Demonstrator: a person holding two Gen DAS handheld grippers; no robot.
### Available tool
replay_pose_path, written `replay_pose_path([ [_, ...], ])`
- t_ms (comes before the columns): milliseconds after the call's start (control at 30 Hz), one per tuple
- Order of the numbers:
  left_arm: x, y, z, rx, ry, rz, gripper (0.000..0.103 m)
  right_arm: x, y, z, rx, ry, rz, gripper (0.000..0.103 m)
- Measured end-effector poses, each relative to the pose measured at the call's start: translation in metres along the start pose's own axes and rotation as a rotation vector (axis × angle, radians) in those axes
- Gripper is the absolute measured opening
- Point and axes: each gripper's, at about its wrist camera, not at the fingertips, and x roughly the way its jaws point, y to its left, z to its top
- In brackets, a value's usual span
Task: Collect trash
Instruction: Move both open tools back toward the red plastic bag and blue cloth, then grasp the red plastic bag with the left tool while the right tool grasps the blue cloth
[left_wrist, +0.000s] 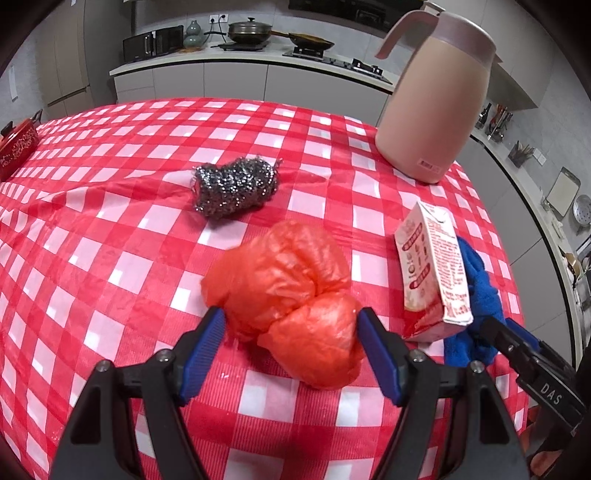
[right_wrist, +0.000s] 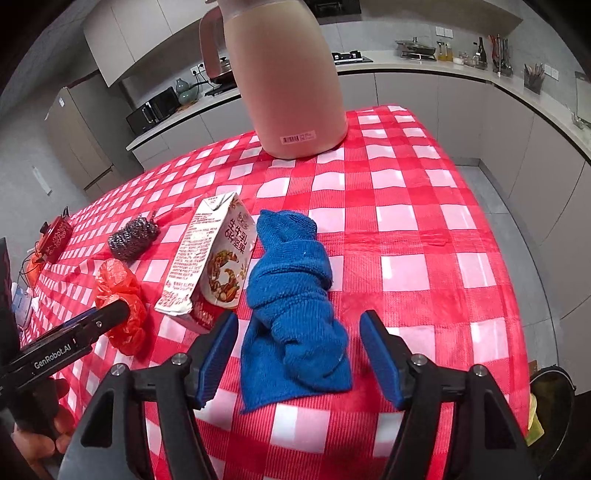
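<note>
Crumpled red plastic bag (left_wrist: 291, 306) sits between the left gripper's (left_wrist: 290, 325) spread jaws, pads touching its sides, while the right gripper's (right_wrist: 299, 328) spread jaws straddle a blue cloth (right_wrist: 291, 306).

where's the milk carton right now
In the right wrist view the milk carton lies left of centre on the checked tablecloth, between the red plastic bag and the blue cloth.

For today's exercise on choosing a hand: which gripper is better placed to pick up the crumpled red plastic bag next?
Left. The left gripper has its open jaws on either side of the red plastic bag, while the right gripper faces the blue cloth.
</note>
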Motion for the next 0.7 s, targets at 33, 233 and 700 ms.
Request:
replay_pose_path([
  [33, 0.001, 0.000, 0.000, -0.001, 0.004, -0.001, 0.075, 0.003, 0.000, 0.001, -0.001, 0.004, -0.001, 0.070],
  [233, 0.000, 0.000, -0.001, -0.006, 0.015, -0.021, 0.075, 0.019, 0.001, 0.004, -0.005, 0.031, 0.013, 0.070],
  [700, 0.020, 0.009, -0.002, -0.002, 0.028, -0.053, 0.066, 0.030, 0.008, 0.006, -0.050, 0.030, -0.017, 0.049],
])
